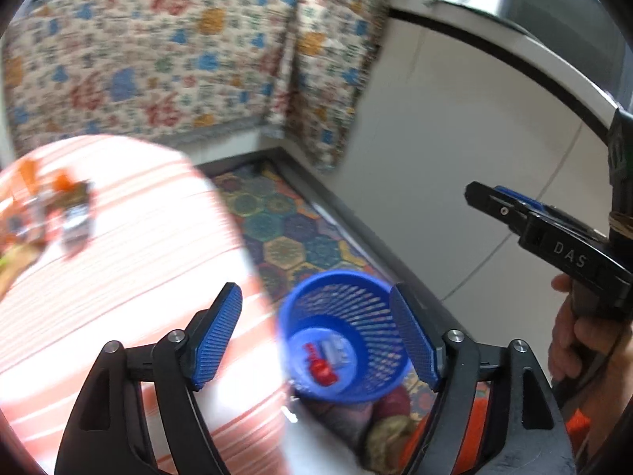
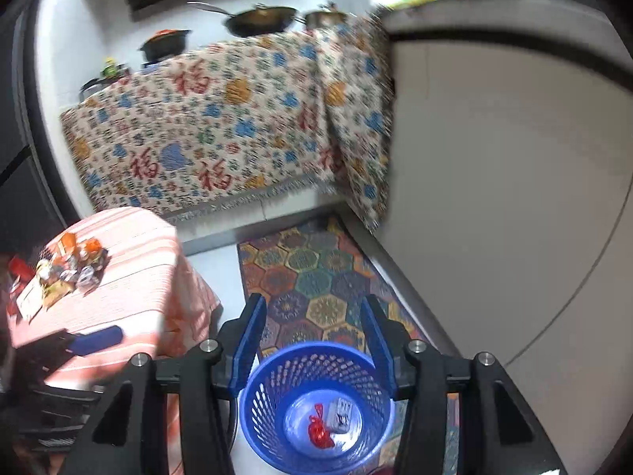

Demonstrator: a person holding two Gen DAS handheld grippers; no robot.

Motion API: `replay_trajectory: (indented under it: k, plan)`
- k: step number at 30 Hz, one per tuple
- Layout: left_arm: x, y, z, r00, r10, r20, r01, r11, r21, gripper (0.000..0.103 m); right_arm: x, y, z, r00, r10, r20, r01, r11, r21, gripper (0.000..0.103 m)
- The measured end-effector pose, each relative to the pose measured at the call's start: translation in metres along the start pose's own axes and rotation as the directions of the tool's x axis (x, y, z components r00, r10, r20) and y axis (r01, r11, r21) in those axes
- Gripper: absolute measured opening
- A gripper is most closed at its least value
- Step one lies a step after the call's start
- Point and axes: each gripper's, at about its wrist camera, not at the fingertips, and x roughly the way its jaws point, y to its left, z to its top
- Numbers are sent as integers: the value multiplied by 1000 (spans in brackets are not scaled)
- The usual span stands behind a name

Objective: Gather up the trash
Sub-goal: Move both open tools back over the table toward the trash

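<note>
- Blue plastic, a mesh-sided waste basket [image 2: 316,407] stands on the floor beside the patterned rug [image 2: 312,277], right under both grippers.
- Inside it lie two bits of rubbish: a crumpled red wrapper [image 2: 319,430] and, touching it, a small pale packet [image 2: 342,415]. The rest of the basket's bottom is bare.
- The left gripper [image 1: 316,340] hangs above the basket with its jaws spread wide and nothing between the blue pads; the basket only shows through the gap, well below.
- The right gripper [image 2: 312,340] is about half open and just as empty, pointing down over the same basket. From the left side I can see a hand [image 1: 573,340] around its handle.
- My guess is that a drop-off is over, or nearly so: both tools are empty, with rubbish sitting in the basket beneath them.
- Plenty remains. On the table with the pink striped cloth [image 2: 138,261] a heap of wrappers and small packets [image 2: 67,265] sits near the far left corner, well away from the basket.
- The next move calls for a swing over to that table, jaws kept open, then a low approach to one light piece at the edge of the heap.
- Thin foil may slip or drag its neighbours along, so a clean pinch on a single item looks wisest.
</note>
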Motion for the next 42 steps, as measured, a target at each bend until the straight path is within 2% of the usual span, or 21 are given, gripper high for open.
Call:
replay_trajectory:
  k: [3,7,13,16,20,22,26,31,33,36,38,40,42]
  plan:
    - [-27,35,-16,996,85,-4,-85,996,-32,79,-7,30,-1,999,42,21,-41,998,-55,55]
    - [-58,92,-44,978,206,-22,-207,974,-94,79,-9,89,-5,990,142,7,-139,978,-156,56]
    - [-87,166,-82,918,389,-72,-396,905,-154,79,2,181,-28,952,292,-94,-306,910,-278,56]
    - [-95,201,-94,901,421,-104,-434,880,-195,79,11,217,-40,932,328,-156,-362,879,-311,56]
    - [-101,234,-109,886,438,-153,-463,857,-228,79,30,250,-59,920,306,-245,-378,858,-348,56]
    - [-105,246,-112,877,457,-149,-480,848,-225,81,37,260,-65,915,296,-274,-382,853,-356,56]
    - [-113,271,-116,864,482,-145,-504,828,-245,94,45,273,-68,910,278,-307,-384,844,-374,56]
    - [-123,309,-115,851,506,-142,-524,798,-298,93,56,285,-69,904,263,-337,-387,838,-385,56]
    - [-127,322,-111,852,504,-142,-522,795,-310,88,57,288,-70,904,262,-337,-388,834,-392,56]
    - [-135,331,-97,864,496,-89,-498,812,-304,87,58,290,-68,902,265,-342,-392,834,-388,56]
    - [-140,329,-84,872,488,-34,-479,838,-263,85,58,289,-67,902,266,-341,-391,838,-381,56]
    - [-139,322,-70,873,488,8,-477,856,-199,83,59,287,-65,902,269,-338,-391,840,-377,56]
    - [-133,318,-61,873,487,25,-480,867,-138,75,59,284,-62,907,268,-324,-383,847,-369,56]
